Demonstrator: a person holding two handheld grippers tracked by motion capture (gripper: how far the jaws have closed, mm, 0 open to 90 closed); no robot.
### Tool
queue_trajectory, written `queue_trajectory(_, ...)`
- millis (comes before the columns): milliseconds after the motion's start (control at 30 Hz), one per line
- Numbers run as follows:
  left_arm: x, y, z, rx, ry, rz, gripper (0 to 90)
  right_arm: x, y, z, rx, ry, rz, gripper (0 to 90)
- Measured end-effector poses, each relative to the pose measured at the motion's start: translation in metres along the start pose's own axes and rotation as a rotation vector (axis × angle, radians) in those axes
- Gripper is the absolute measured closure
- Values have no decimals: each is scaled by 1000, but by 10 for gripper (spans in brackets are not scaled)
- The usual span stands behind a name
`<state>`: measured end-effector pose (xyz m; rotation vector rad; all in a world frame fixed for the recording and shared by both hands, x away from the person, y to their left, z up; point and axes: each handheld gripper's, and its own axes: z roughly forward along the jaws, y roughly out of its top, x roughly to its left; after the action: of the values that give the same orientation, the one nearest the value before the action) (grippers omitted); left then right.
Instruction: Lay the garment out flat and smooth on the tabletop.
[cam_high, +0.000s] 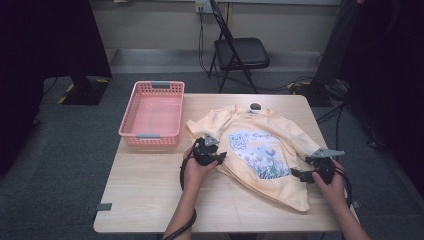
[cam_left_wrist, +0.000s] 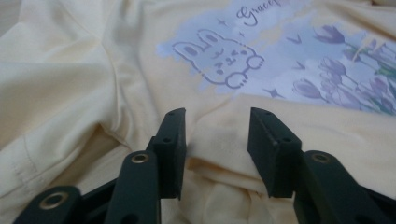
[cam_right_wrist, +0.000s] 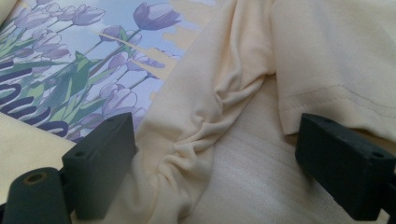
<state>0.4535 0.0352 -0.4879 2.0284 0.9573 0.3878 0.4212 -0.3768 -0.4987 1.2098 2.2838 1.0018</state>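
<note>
I hold both grippers at the yellow T-shirt (cam_high: 260, 150) mid-frame, left gripper (cam_left_wrist: 217, 149) half-closed around a fold, seemingly unpinched, right gripper (cam_right_wrist: 215, 168) spread wide over its bunched side, ready for folding.

High view looks down across the table (cam_high: 150, 200); both claw views skim close over the shirt (cam_high: 265, 150).

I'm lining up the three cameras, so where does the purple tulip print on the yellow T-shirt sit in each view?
High view: the tulip print is at the centre, on the T-shirt chest, between both hands.
Left gripper view: upper right, beyond the jaws.
Right gripper view: upper left, above the left-hand jaw.
Shared landmark: the T-shirt's printed picture panel itself.
</note>
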Motion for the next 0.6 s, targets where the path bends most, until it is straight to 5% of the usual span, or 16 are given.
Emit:
queue_trajectory(133,-1,-2,1,15,1,0,664,0,0,0,1,1,0,115)
queue_trajectory(300,-6,1,-5,40,3,69,871,0,0,0,0,3,0,115)
queue_trajectory(600,-9,-1,-22,16,-27,43,886,0,0,0,0,5,-4,115)
